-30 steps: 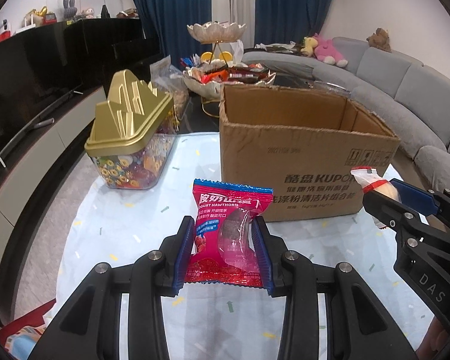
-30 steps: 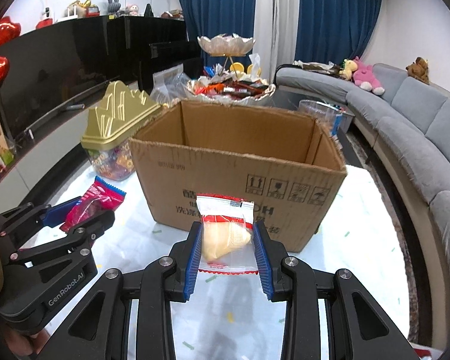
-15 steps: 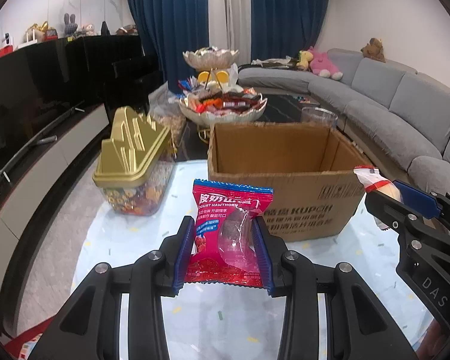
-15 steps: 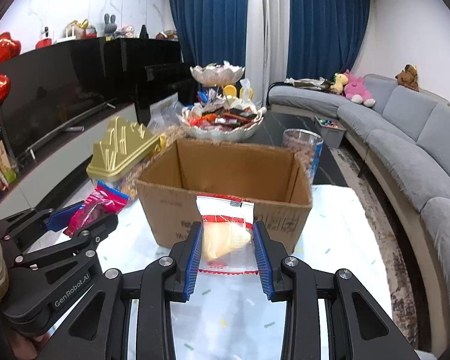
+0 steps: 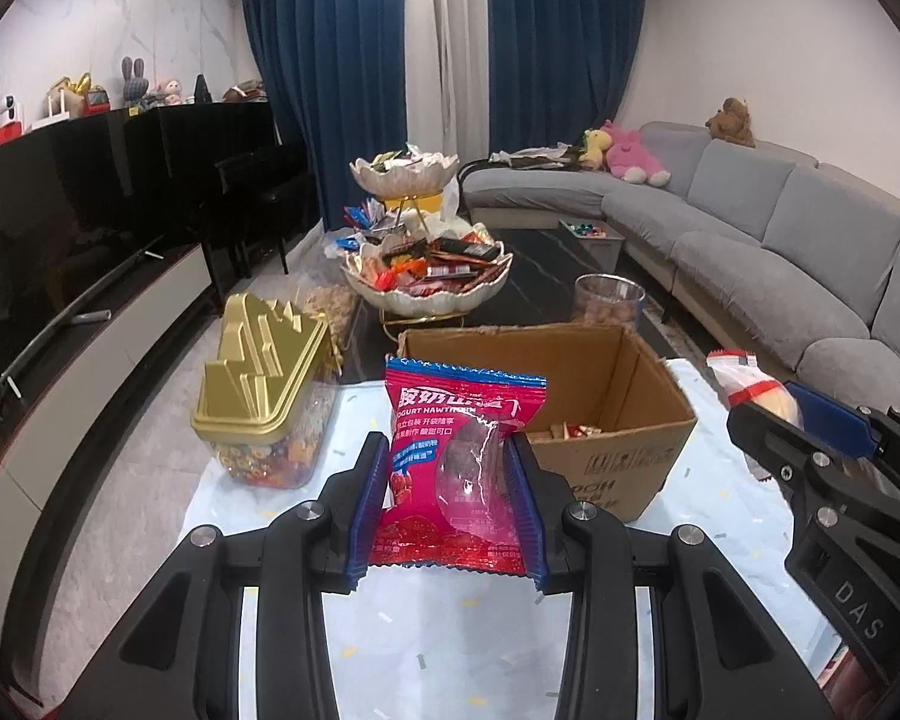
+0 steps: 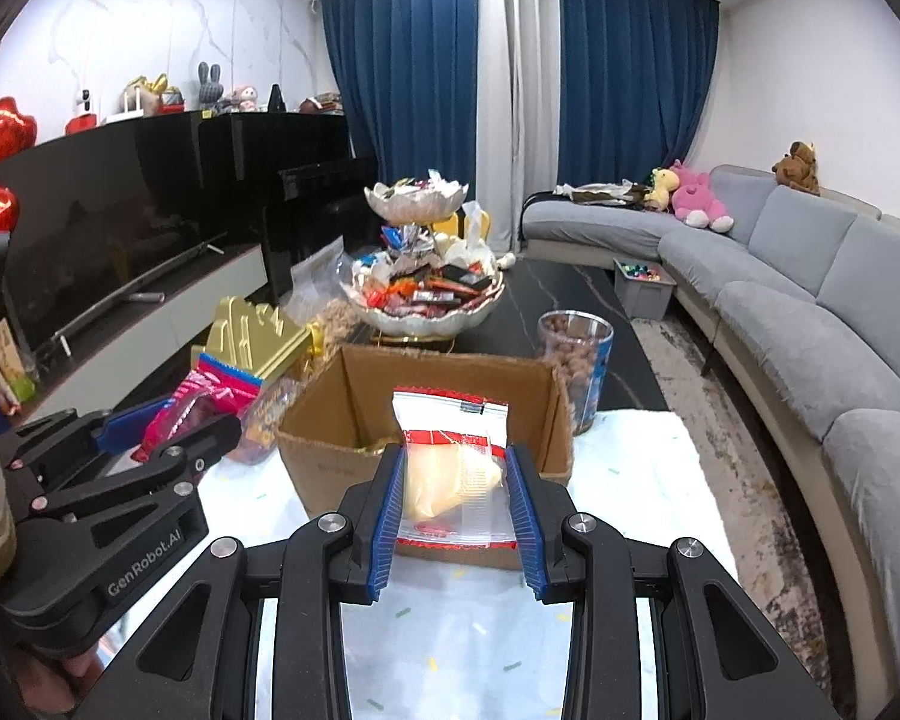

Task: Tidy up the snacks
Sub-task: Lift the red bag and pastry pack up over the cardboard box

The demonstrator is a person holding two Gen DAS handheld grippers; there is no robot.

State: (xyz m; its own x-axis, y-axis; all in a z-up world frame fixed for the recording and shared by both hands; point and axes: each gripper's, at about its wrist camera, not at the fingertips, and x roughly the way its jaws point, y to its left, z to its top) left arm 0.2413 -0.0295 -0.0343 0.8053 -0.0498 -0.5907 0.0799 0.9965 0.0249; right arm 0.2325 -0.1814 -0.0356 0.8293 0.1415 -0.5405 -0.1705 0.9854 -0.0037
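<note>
My left gripper (image 5: 447, 480) is shut on a pink yogurt hawthorn snack packet (image 5: 459, 462), held upright above the table in front of an open cardboard box (image 5: 606, 456). A few small wrapped snacks lie inside the box. In the right wrist view, my right gripper (image 6: 455, 495) is shut on a clear packet with a red stripe and a yellow snack (image 6: 450, 468), held just before the same box (image 6: 318, 456). Each gripper shows in the other's view: the right gripper (image 5: 804, 420) at the right edge, the left gripper (image 6: 168, 420) at the left edge.
A clear candy tub with a gold lid (image 5: 264, 396) stands left of the box. Behind it is a two-tier shell dish full of snacks (image 5: 426, 276) and a clear jar of nuts (image 6: 576, 360). A grey sofa (image 5: 780, 252) curves on the right, a black TV cabinet on the left.
Both grippers have risen with their packets still held. The box now sits lower in both views and its inside shows.
</note>
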